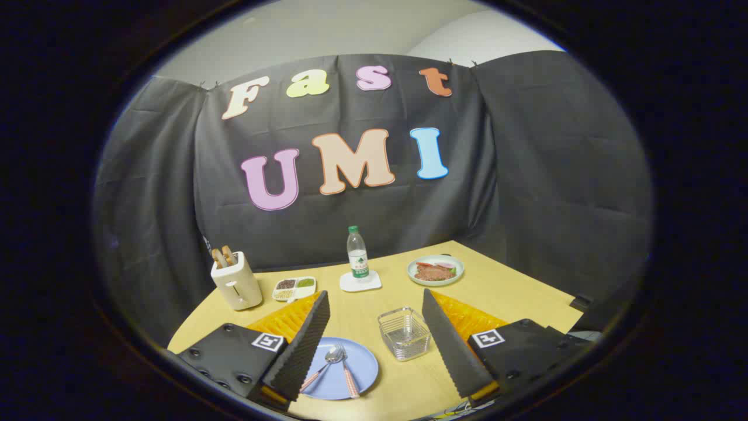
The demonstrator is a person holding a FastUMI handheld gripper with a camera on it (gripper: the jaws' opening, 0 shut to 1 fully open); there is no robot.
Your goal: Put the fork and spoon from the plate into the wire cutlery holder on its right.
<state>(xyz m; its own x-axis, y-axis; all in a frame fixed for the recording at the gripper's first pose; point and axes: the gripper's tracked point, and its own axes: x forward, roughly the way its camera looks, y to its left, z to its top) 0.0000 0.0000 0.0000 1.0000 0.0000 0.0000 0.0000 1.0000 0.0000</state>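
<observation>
**Fork and spoon on the plate, fingers spread wide above them**

The hand-held gripper (377, 342) hangs over the near part of the table (526, 298) with its two fingers (304, 345) spread far apart, gripping nothing. Between them, low on the wooden top, sits a round blue plate (365, 374); the left finger covers part of its edge. On the plate lie the spoon (333, 356) and the fork (346, 365), both with striped pink-and-white handles. Their metal heads meet near the middle of the plate and the handles splay out toward the near rim, the spoon's handle running toward the left finger, the fork's more straight down.

Just to the right of the plate, apart from it, stands the wire cutlery holder (404, 333), a small square basket of silvery wire, upright and with nothing in it. It stands close to the inner edge of the right finger.

Beyond the fingers, farther back on the table, a clear water bottle (357, 252) with a green cap stands upright on a white coaster (360, 282). To its left is a small divided dish (294, 288) holding dark, green and pale contents, and left of that a cream toaster (236, 282) with two slices of toast sticking out. To the right of the bottle a pale green plate of food (435, 270) rests near the table's far edge.
</observation>
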